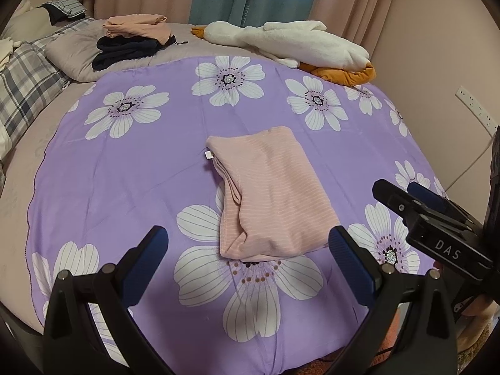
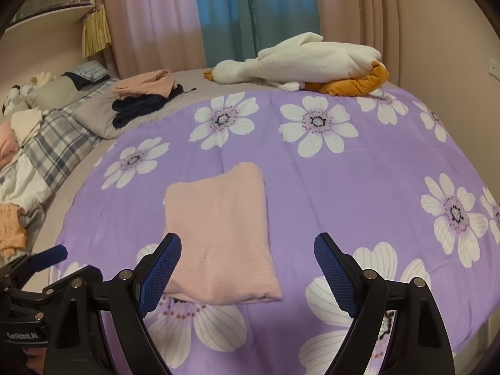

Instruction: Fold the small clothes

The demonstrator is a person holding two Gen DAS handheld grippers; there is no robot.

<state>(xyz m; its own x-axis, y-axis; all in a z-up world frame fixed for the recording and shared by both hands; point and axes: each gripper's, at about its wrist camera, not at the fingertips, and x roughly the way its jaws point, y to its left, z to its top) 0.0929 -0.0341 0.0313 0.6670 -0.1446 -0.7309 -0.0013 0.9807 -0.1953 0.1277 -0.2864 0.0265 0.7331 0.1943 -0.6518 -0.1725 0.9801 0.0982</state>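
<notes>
A pink striped garment point(image 1: 272, 193) lies folded into a neat rectangle on the purple flowered sheet point(image 1: 131, 168); it also shows in the right wrist view point(image 2: 218, 234). My left gripper point(image 1: 250, 240) is open and empty, hovering just in front of the garment's near edge. My right gripper point(image 2: 247, 250) is open and empty, also above the near edge of the garment. The right gripper shows at the right of the left wrist view point(image 1: 406, 193).
A stack of folded pink and dark clothes point(image 1: 134, 37) sits on a grey pillow at the back. A white plush goose point(image 1: 290, 43) lies at the far edge. Plaid bedding point(image 1: 28, 87) and loose clothes point(image 2: 12, 231) are at left. A wall point(image 1: 437, 62) is at right.
</notes>
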